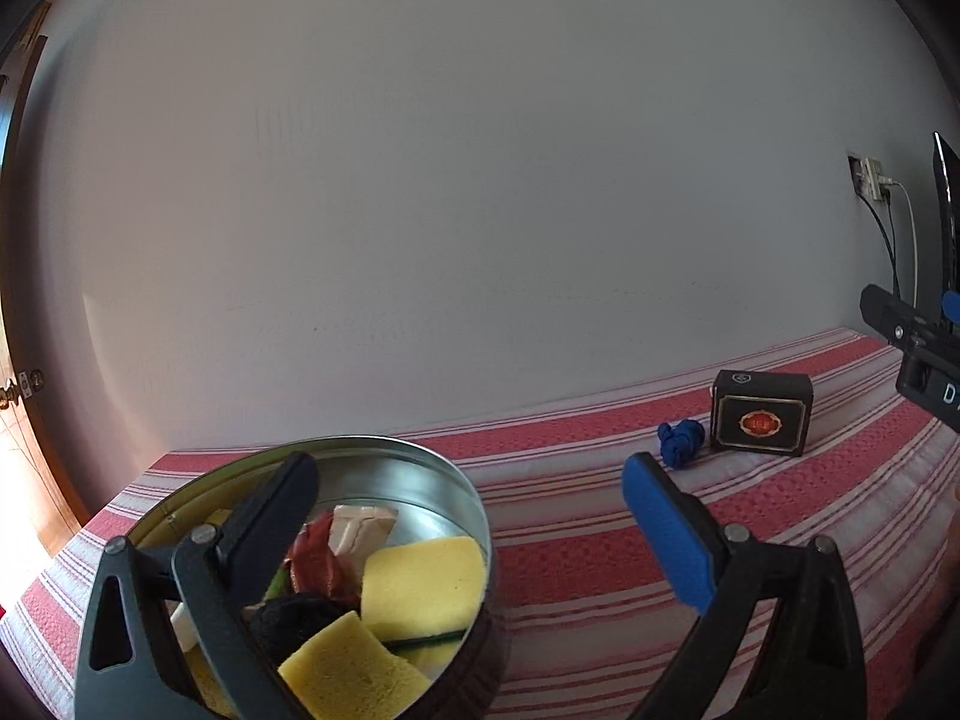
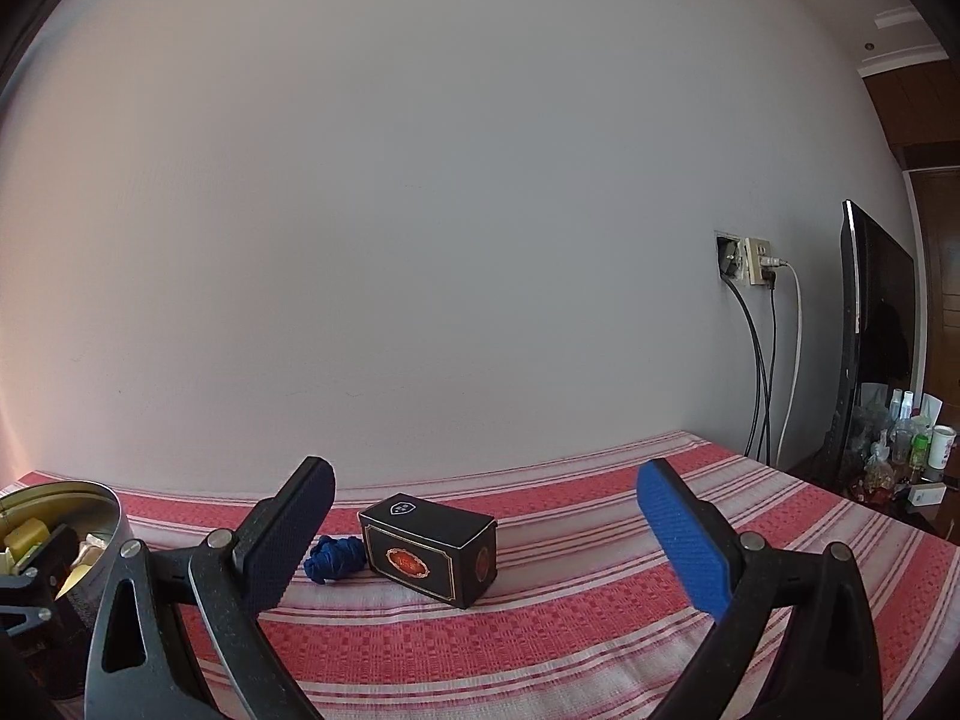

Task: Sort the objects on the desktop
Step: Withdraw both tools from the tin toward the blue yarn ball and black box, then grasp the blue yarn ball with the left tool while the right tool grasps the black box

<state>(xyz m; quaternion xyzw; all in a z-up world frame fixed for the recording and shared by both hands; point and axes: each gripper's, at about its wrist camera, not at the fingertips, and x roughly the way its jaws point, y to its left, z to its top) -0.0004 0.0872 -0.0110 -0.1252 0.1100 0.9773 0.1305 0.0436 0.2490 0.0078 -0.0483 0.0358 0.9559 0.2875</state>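
Striped cloth (image 2: 540,648), tin (image 1: 420,480), box (image 2: 429,558), blue cord (image 2: 333,558)

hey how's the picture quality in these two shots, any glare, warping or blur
Left wrist view: heavy fisheye bending, dark corners, warm glow at the left edge by the door, glare on the round tin wall. Right wrist view: same warping, black box sharp, soft even light.

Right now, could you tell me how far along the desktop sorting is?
Mostly done: the round tin already holds yellow sponges and other bits. Nothing is in hand; the left claw and right claw are both open. Left on the striped cloth: the blue cord bundle and black box.
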